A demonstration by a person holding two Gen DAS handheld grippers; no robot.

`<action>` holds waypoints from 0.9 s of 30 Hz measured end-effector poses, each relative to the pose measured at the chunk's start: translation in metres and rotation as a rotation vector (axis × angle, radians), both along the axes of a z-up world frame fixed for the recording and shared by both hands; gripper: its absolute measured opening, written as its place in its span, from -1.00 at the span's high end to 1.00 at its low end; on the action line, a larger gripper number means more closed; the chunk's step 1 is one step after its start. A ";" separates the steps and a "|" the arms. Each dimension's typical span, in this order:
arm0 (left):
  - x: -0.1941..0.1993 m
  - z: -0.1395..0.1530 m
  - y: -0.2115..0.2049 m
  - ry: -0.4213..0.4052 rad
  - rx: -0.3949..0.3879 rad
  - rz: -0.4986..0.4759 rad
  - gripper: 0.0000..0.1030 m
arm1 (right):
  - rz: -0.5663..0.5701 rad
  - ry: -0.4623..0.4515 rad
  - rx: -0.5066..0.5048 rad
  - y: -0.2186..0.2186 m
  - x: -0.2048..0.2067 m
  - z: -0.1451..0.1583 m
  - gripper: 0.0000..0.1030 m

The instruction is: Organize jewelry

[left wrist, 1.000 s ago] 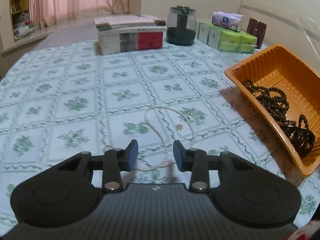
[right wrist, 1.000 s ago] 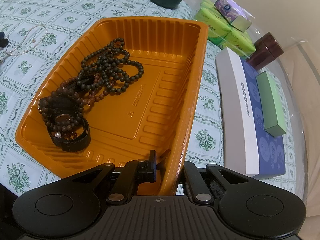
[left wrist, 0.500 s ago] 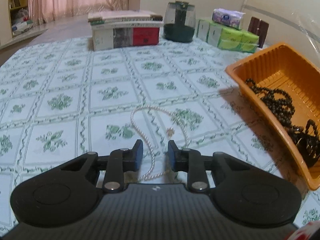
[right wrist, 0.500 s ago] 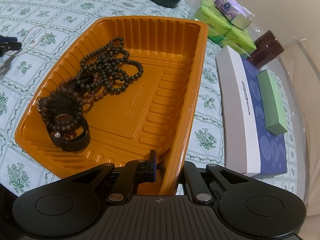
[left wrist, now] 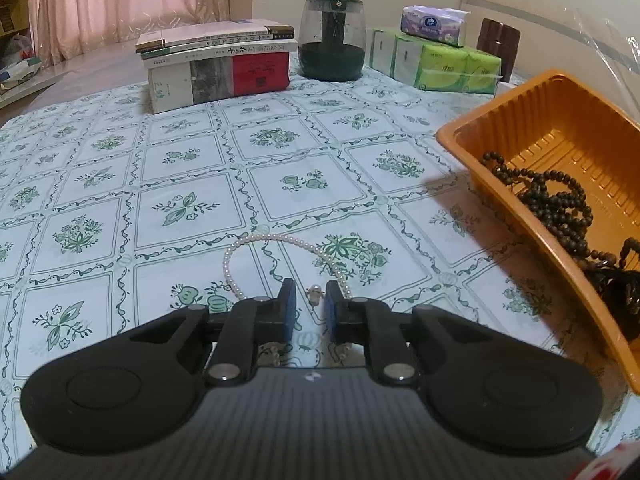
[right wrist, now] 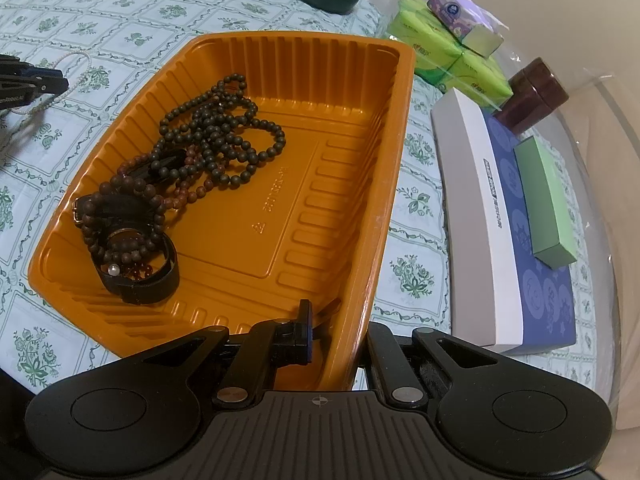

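Left wrist: left gripper (left wrist: 310, 300) low over the cloth (left wrist: 192, 168), jaws just closing to a narrow gap around the pearl strand's (left wrist: 256, 240) clasp end, not pinching yet. Strand likely light, limp, slippery; grab a bunched bit. Right wrist: right gripper (right wrist: 340, 340) clamped on the tray (right wrist: 396, 128) rim; dark beads (right wrist: 216, 136) inside.

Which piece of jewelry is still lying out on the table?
On the green-flowered tablecloth, left of the orange tray, lies a pearl necklace, looped just ahead of the left gripper. It is the only white strand; the tray's beads are dark.
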State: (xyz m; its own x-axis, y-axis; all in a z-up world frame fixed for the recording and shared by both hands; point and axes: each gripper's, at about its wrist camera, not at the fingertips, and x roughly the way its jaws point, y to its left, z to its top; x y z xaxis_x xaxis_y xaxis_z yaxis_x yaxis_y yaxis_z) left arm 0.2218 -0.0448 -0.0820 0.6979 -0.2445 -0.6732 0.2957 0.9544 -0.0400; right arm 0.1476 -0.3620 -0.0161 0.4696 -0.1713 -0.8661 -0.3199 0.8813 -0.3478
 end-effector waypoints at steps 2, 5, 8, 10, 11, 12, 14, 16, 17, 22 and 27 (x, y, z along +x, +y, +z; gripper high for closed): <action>0.000 0.000 0.000 -0.001 -0.002 0.002 0.83 | 0.000 0.000 -0.001 0.000 0.000 0.000 0.88; 0.000 0.001 -0.002 -0.006 0.005 -0.002 0.85 | 0.000 0.000 -0.002 0.001 0.000 0.000 0.88; -0.006 0.003 -0.003 -0.027 0.023 -0.012 0.85 | 0.002 -0.003 -0.004 0.001 -0.001 0.000 0.88; -0.011 0.007 -0.004 -0.044 0.029 -0.021 0.85 | 0.001 -0.004 -0.005 0.001 -0.001 0.000 0.88; -0.014 0.009 -0.005 -0.051 0.033 -0.024 0.85 | 0.001 -0.004 -0.004 0.001 -0.001 -0.001 0.88; -0.016 0.011 -0.006 -0.059 0.036 -0.026 0.85 | 0.001 -0.004 -0.004 0.001 -0.001 0.000 0.88; -0.021 0.015 -0.006 -0.068 0.032 -0.031 0.85 | 0.002 -0.004 -0.005 0.001 -0.001 -0.001 0.88; -0.026 0.020 -0.009 -0.078 0.035 -0.033 0.85 | 0.002 -0.005 -0.005 0.001 -0.002 0.000 0.88; -0.029 0.023 -0.010 -0.083 0.031 -0.034 0.85 | 0.003 -0.006 -0.006 0.002 -0.002 0.000 0.88; -0.042 0.038 -0.021 -0.110 0.014 -0.069 0.85 | 0.003 -0.007 -0.006 0.002 -0.002 0.000 0.88; -0.051 0.054 -0.035 -0.135 0.000 -0.107 0.85 | 0.004 -0.009 -0.007 0.001 -0.003 0.002 0.88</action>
State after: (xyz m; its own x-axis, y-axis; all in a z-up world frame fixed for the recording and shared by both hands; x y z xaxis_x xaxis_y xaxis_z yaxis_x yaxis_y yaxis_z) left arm 0.1704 -0.0800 -0.0282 0.7518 -0.3228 -0.5750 0.3987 0.9170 0.0065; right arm 0.1446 -0.3607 -0.0142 0.4784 -0.1758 -0.8604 -0.3199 0.8776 -0.3572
